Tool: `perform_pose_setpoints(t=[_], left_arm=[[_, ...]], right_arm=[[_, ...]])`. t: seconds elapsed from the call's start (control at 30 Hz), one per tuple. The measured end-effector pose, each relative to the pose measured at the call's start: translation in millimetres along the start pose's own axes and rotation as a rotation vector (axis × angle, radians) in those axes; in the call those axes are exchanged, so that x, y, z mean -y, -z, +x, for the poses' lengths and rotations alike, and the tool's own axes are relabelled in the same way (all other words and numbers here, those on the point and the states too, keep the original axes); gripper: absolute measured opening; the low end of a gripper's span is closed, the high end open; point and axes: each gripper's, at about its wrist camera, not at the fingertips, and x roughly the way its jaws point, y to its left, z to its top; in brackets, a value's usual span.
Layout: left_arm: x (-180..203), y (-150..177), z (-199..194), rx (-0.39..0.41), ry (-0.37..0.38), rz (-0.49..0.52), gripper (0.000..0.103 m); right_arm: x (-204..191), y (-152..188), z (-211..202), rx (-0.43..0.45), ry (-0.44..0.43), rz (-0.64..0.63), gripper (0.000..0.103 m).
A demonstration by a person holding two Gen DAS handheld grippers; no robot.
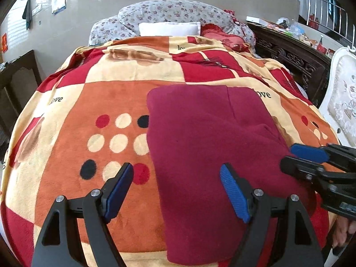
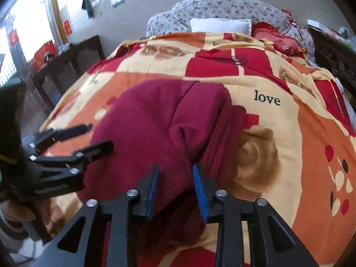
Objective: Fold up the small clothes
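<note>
A dark red garment (image 1: 209,155) lies folded in a rough rectangle on the patterned bed blanket (image 1: 89,102). My left gripper (image 1: 176,175) is open wide above the garment's near left edge, holding nothing. My right gripper (image 2: 175,178) is partly open, its blue pads either side of a raised fold of the garment (image 2: 169,120) near its right edge; the pads do not press it. The right gripper also shows in the left wrist view (image 1: 298,155) at the garment's right edge. The left gripper shows in the right wrist view (image 2: 95,135), open.
The blanket (image 2: 278,133) covers the whole bed. Pillows (image 1: 169,29) lie at the head. A dark carved wooden cabinet (image 1: 296,55) and a white chair (image 1: 342,102) stand to the right. A dark table (image 2: 66,53) stands to the left.
</note>
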Motion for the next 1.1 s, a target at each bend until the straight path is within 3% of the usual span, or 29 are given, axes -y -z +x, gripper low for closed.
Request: perform_pose_setpoints(t=[0.1, 0.3, 0.53, 0.77, 1.1], left_arm=[[-1.7, -1.7, -1.8, 0.005, -0.012, -0.012, 0.083], [-1.9, -2.5, -13.1, 0.049, -0.055, -0.023, 0.083], [-2.6, -1.0, -32.1, 0.106, -0.063, -0.043, 0.083], [-3.4, -0.8, -45.8, 0.156, -0.083, -0.053, 0.083], [-0.5, -0.1, -48.1, 0.15, -0.091, -0.063, 0.083]], right_arm=[[-6.3, -3.5, -11.4, 0.047, 0.024, 0.017, 0.068], [-12.8, -7.0, -23.4, 0.118, 0.103, 0.049, 0.078], [-12.7, -4.1, -27.6, 0.139, 0.139, 0.072, 0.081], [-12.7, -3.7, -36.9, 0.177, 0.158, 0.073, 0.094], [-8.2, -0.7, -37.4, 0.172, 0.152, 0.091, 0.095]])
